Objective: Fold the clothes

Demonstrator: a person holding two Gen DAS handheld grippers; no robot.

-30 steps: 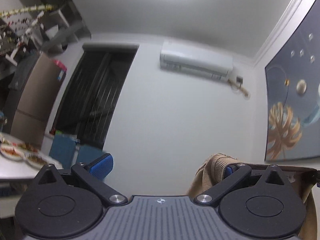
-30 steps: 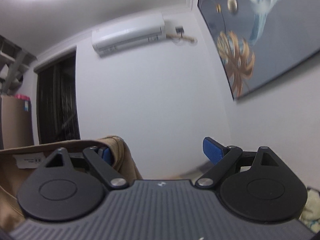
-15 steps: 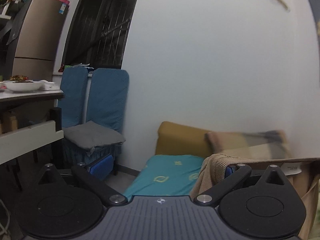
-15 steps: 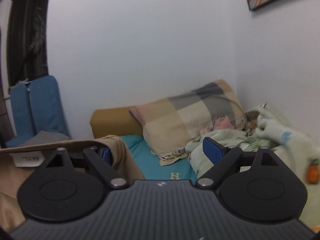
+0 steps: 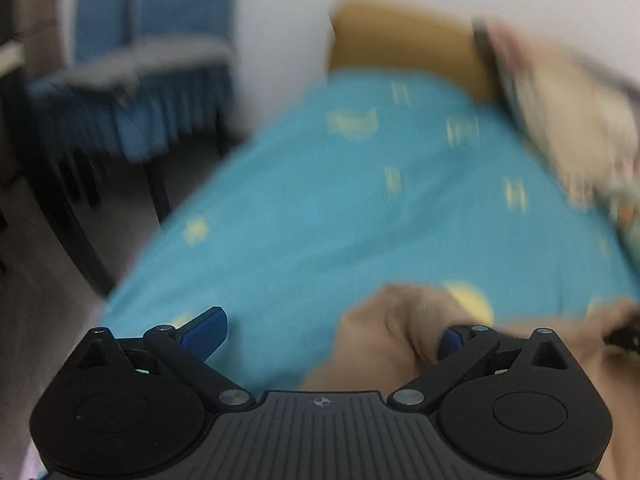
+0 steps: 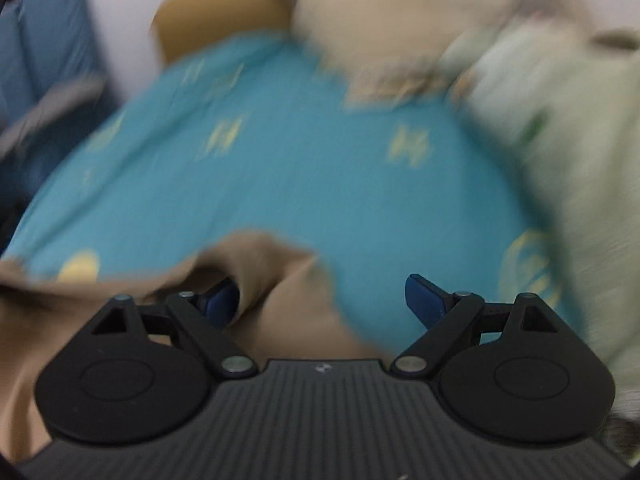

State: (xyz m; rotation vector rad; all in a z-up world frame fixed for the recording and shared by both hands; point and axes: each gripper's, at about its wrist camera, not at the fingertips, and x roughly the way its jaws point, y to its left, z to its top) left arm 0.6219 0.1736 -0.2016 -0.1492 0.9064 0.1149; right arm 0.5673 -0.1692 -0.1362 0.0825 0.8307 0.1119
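The tan knitted garment hangs stretched between the two tools, low over the near edge of the bed. Its one end drapes over the inner blue finger of the left tool, its other end over the inner blue finger of the right tool, where a fold of cloth wraps round that finger. In both views the two fingers stand wide apart, with only one of each pair in the cloth; so each tool is spread, and the garment seems hooked on a finger and not pinched. Whether any hidden edge is caught further back I cannot tell.

Beyond it lies the bed's turquoise sheet with pale yellow motifs, bare across its middle. At the head end are a mustard-brown headboard and a beige checked pillow; along the right side is a pale green quilt. A blue chair with a grey cushion stands off the left side. Both views are blurred.

The garment's long axis runs crosswise, from tool to tool, parallel to the near edge, and neither hand is the nearer. The open sheet lies straight ahead of both, so spreading it flat there looks like the next step.
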